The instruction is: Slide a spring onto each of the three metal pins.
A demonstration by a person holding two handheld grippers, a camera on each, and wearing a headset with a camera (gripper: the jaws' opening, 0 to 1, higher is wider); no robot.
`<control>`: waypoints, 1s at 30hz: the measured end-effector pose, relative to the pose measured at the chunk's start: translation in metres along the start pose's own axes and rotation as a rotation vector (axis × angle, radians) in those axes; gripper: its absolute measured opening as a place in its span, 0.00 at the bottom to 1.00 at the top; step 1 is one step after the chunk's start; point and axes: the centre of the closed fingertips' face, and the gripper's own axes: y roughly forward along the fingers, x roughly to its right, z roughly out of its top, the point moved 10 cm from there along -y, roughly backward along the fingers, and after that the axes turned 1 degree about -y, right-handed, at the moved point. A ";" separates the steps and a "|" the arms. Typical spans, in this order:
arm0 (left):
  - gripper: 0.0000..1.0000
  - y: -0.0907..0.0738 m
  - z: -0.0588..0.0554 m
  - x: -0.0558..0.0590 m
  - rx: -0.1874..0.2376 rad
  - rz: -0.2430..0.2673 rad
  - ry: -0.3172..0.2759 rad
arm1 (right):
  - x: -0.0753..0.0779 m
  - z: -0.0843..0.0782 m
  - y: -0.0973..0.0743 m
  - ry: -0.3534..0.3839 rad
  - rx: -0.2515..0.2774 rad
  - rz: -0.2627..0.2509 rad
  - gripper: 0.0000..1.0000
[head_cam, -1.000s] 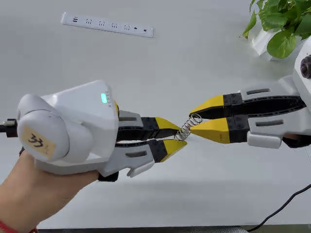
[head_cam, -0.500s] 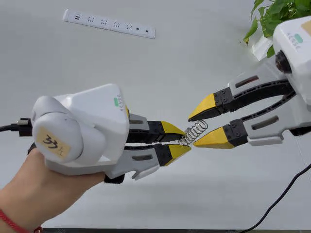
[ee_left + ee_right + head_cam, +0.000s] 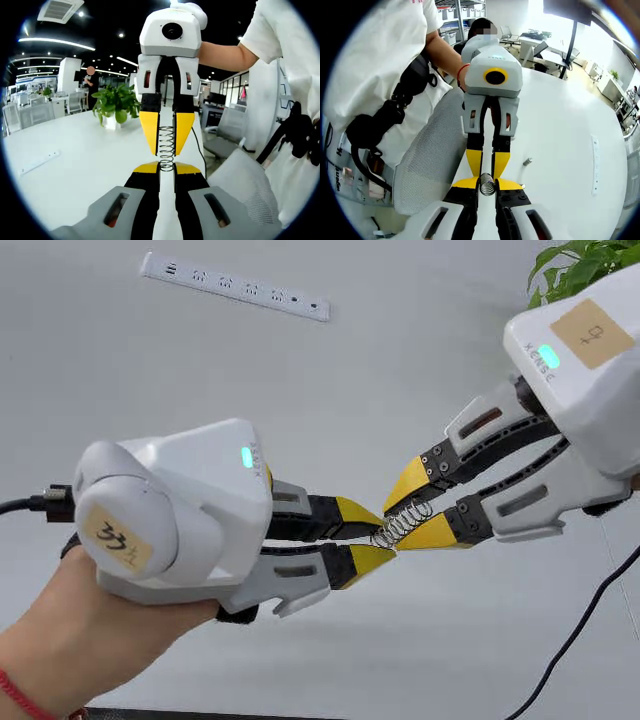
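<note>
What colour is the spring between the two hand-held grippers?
Silvery bare metal: the spring shows best in the left gripper view.

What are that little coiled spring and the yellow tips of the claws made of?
The small coiled spring looks like bare steel wire: silvery grey glint. The yellow tips of the left gripper and right gripper look matte, likely plastic or rubber; cannot tell which.

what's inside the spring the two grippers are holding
End-on in the right gripper view, the spring shows an open ring of coils. Farther in, the left gripper's tips cover it, so a pin inside cannot be confirmed.
</note>
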 end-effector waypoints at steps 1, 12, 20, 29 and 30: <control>0.06 0.000 0.000 0.000 0.002 0.001 0.000 | 0.000 0.000 0.000 0.001 -0.002 0.002 0.08; 0.06 0.000 -0.004 -0.003 0.011 -0.005 -0.008 | 0.004 -0.004 0.001 0.018 -0.009 0.020 0.07; 0.07 0.000 -0.007 -0.004 0.009 -0.010 -0.003 | 0.007 -0.007 0.004 0.028 -0.005 0.019 0.07; 0.12 -0.005 -0.011 -0.004 -0.010 -0.003 -0.003 | 0.007 -0.010 0.004 0.056 0.012 0.010 0.07; 0.12 -0.007 -0.013 -0.005 -0.021 0.003 0.001 | 0.008 -0.013 0.003 0.061 0.014 0.003 0.07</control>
